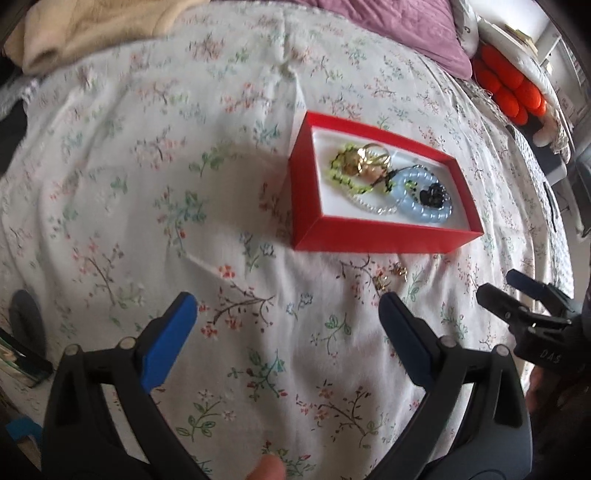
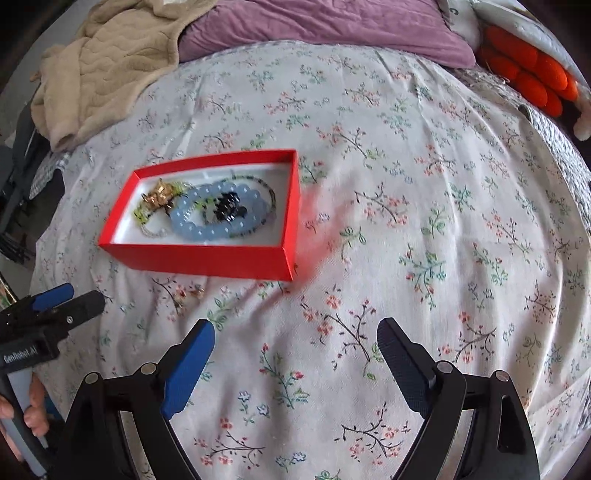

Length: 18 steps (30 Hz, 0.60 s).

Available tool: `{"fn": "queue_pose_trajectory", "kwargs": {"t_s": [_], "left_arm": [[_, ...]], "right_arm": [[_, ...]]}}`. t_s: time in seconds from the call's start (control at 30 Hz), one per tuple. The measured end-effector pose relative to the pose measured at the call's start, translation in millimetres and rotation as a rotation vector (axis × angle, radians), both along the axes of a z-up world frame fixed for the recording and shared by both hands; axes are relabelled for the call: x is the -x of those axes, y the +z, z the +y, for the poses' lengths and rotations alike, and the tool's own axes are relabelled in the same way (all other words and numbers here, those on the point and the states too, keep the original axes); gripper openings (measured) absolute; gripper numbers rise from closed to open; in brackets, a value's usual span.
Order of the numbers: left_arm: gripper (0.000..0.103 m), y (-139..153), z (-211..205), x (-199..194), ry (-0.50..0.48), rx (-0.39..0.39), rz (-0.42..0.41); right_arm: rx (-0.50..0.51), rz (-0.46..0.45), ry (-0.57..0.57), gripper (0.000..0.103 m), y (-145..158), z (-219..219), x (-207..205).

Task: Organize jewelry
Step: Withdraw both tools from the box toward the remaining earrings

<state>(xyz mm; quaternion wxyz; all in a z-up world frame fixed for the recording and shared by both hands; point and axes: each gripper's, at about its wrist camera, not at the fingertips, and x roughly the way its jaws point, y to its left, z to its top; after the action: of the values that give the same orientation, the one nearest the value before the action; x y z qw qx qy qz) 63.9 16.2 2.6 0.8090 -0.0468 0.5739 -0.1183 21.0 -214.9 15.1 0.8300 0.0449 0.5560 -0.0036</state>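
A red box (image 1: 369, 238) (image 2: 199, 260) lies on the floral bedspread. It holds a light-blue bead bracelet (image 1: 424, 218) (image 2: 192, 227), a green beaded piece (image 1: 347, 179), a gold piece (image 1: 354, 162) (image 2: 160, 194) and a black heart-shaped piece (image 1: 432, 194) (image 2: 225, 208). Small gold earrings (image 1: 384, 282) (image 2: 197, 291) lie loose on the cloth just in front of the box. My left gripper (image 1: 286, 301) (image 2: 79, 295) hovers open and empty, its right finger close to the earrings. To the right of them my right gripper (image 2: 295, 326) (image 1: 498, 284) is open and empty.
A beige blanket (image 2: 110, 66) and a purple pillow (image 2: 314, 29) lie at the far end of the bed. An orange plush thing (image 2: 528, 70) sits at the far right edge. A hand (image 2: 35, 406) holds the left gripper's handle.
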Motion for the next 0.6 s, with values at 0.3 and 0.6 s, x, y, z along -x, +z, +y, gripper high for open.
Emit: {"fn": "queue_pose_trajectory", "kwargs": {"t_s": [0.3,0.6], "left_arm": [[0.088,6,26,4,0.000,0.057,-0.050],[0.084,5,16,9,-0.041,-0.025,-0.085]], "right_arm": [[-0.008,0.049,0.003,0.091,-15,-4,2],[-0.023,0.057,0.010,0.091,-16,1,2]]}}
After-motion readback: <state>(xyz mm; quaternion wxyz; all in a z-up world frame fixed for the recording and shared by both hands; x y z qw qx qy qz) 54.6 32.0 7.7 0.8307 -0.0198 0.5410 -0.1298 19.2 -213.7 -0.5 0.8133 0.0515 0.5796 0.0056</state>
